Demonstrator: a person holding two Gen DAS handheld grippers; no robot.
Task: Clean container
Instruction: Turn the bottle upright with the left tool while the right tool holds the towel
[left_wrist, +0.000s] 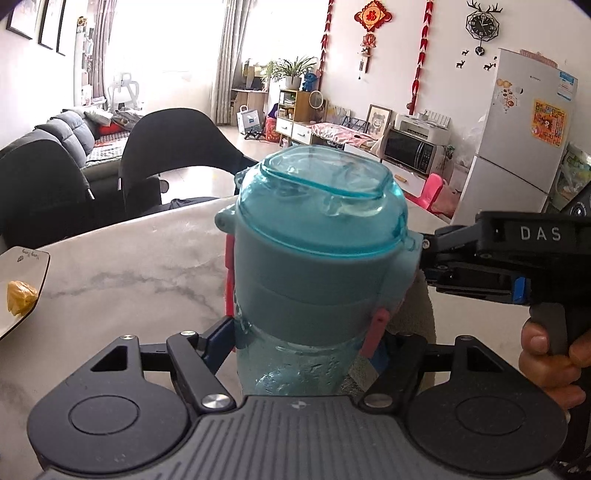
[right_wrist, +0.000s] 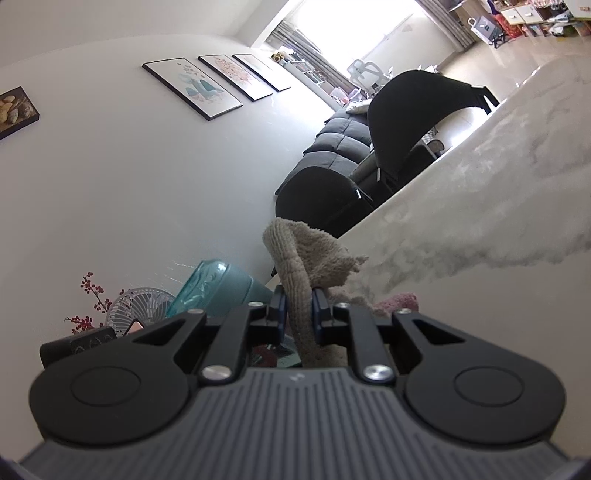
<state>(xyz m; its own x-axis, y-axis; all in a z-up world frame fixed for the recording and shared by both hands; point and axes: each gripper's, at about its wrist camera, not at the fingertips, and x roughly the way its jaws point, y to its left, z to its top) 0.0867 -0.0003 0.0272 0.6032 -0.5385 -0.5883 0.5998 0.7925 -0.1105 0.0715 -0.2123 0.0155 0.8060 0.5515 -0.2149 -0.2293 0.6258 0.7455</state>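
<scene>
Bottle (left_wrist: 314, 266): teal see-through plastic with a pale blue-grey collar and a clear teal cap, held over the near edge of the table (left_wrist: 129, 266). It stands roughly upright, cap uppermost, and fills the middle of the left wrist view.

Left gripper (left_wrist: 306, 343): closed on the bottle's lower body, one finger on each side, red pads (left_wrist: 378, 325) pressed against the plastic just below the collar.

Right gripper (right_wrist: 298, 308): pinching a beige cloth (right_wrist: 306, 258) between blue-edged fingers set close together. The cloth rises past the fingertips in a folded hump, and a strip trails back toward the camera. In the left wrist view this gripper (left_wrist: 428, 258) comes in from the right side, its tip touching or just beside the bottle's collar (actual contact cannot be told), with the cloth hanging below it against the bottle's right side. A hand (left_wrist: 546, 354) grips its handle.

Table: white marble pattern with grey veins.

Plate (left_wrist: 22, 288): at the table's left edge, white with a dark rim, carrying a yellow lump (left_wrist: 20, 297) (kind unclear).

Pink cloth (right_wrist: 399, 301): lying on the table just beyond the right gripper.

Chairs (left_wrist: 173, 151): two black, at the far edge of the table.
</scene>
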